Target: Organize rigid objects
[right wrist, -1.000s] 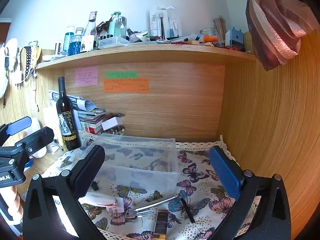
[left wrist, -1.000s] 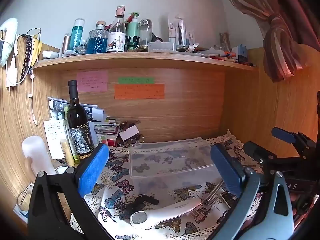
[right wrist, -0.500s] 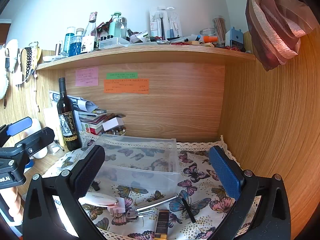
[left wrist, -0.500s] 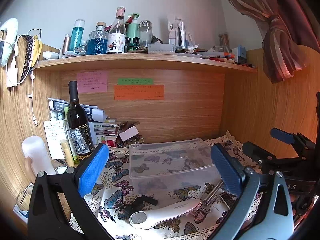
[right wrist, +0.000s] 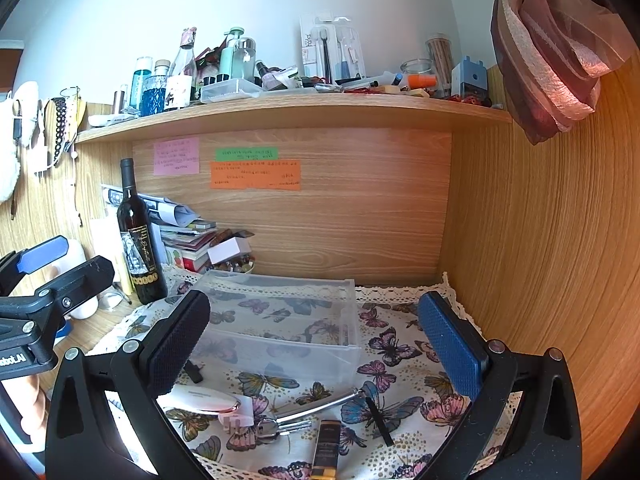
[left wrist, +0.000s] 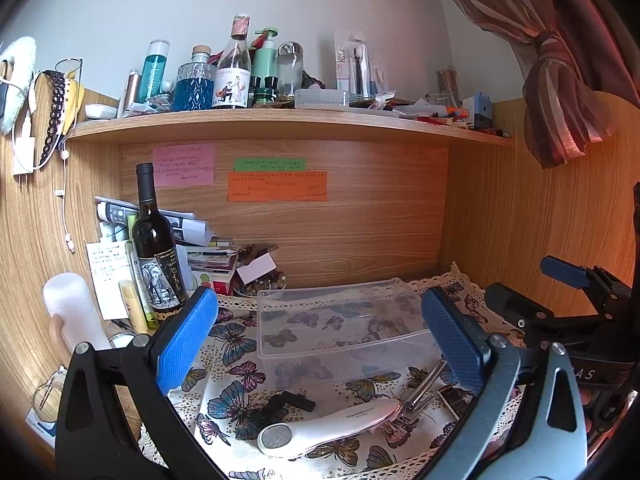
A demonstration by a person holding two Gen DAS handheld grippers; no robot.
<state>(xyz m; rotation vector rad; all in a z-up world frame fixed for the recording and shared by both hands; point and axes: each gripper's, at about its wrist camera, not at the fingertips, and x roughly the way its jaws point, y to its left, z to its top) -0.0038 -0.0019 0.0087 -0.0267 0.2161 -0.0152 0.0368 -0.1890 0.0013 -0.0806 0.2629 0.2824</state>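
Observation:
A clear plastic box (left wrist: 340, 332) stands empty on the butterfly cloth (left wrist: 232, 344); it also shows in the right wrist view (right wrist: 280, 320). In front of it lie a white handheld device (left wrist: 328, 426), a black clip (left wrist: 288, 400), a metal rod with keys (right wrist: 312, 408), a black stick (right wrist: 378, 420) and a dark and yellow tube (right wrist: 326, 452). My left gripper (left wrist: 320, 344) is open and empty above these items. My right gripper (right wrist: 316, 344) is open and empty, hovering over the box's front.
A wine bottle (left wrist: 154, 248) stands at the left by stacked books (left wrist: 212, 264) and a white bottle (left wrist: 72, 312). A cluttered shelf (left wrist: 280, 120) runs overhead. Wooden walls close the back and right (right wrist: 540, 240). A curtain (right wrist: 552, 52) hangs at upper right.
Both views have shifted very slightly; the grippers stay open and nothing on the cloth has moved.

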